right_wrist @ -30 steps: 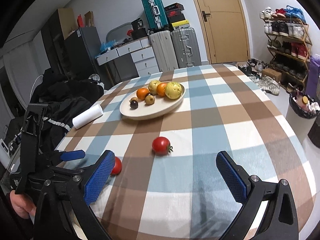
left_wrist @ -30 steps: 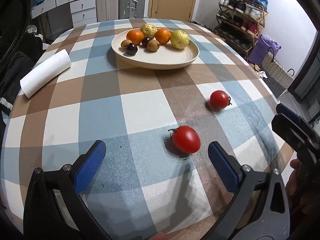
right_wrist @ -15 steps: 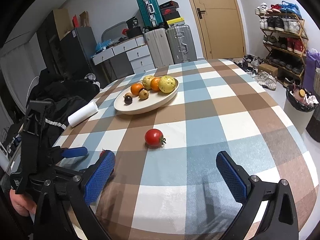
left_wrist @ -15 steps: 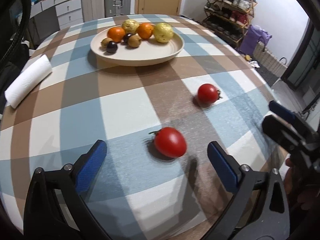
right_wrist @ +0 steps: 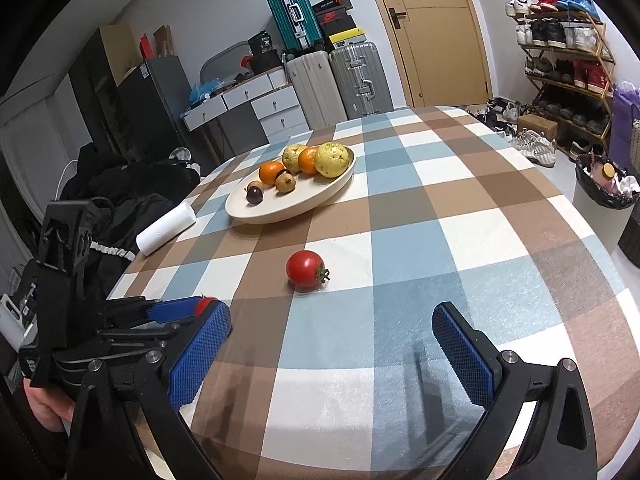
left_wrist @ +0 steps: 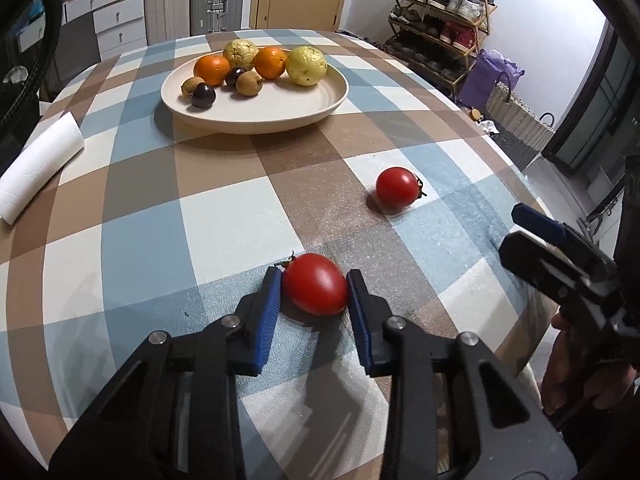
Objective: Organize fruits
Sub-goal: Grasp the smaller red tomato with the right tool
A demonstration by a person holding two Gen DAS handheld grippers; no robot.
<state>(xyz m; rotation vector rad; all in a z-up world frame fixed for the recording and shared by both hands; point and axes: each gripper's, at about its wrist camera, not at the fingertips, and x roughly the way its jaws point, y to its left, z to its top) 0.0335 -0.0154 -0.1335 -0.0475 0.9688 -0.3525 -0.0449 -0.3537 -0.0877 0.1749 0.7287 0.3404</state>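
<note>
A red tomato (left_wrist: pixel 320 290) lies on the checked tablecloth close to me. My left gripper (left_wrist: pixel 314 280) is closing its jaws on it, and both blue pads touch its sides. In the right wrist view only a red sliver of that tomato (right_wrist: pixel 205 303) shows past the left gripper's fingers (right_wrist: pixel 176 309). A second tomato (left_wrist: pixel 396 190) (right_wrist: pixel 305 270) rests further out, untouched. My right gripper (right_wrist: pixel 330 316) hovers open and holds nothing, with the second tomato beyond it. A cream plate (left_wrist: pixel 280 100) (right_wrist: pixel 288 214) at the back holds oranges, yellow-green fruits and small brown and dark fruits.
A white paper roll (left_wrist: pixel 36 172) (right_wrist: pixel 166 226) lies at the left table edge. The round table's edge drops off on the right, near a bin (right_wrist: pixel 604 184) and a shoe rack (right_wrist: pixel 560 60). Dark clothes are heaped at the left.
The left jaws have gone from wide open to closed around the near tomato, after the gripper edged in on it. The right gripper stays open and in place.
</note>
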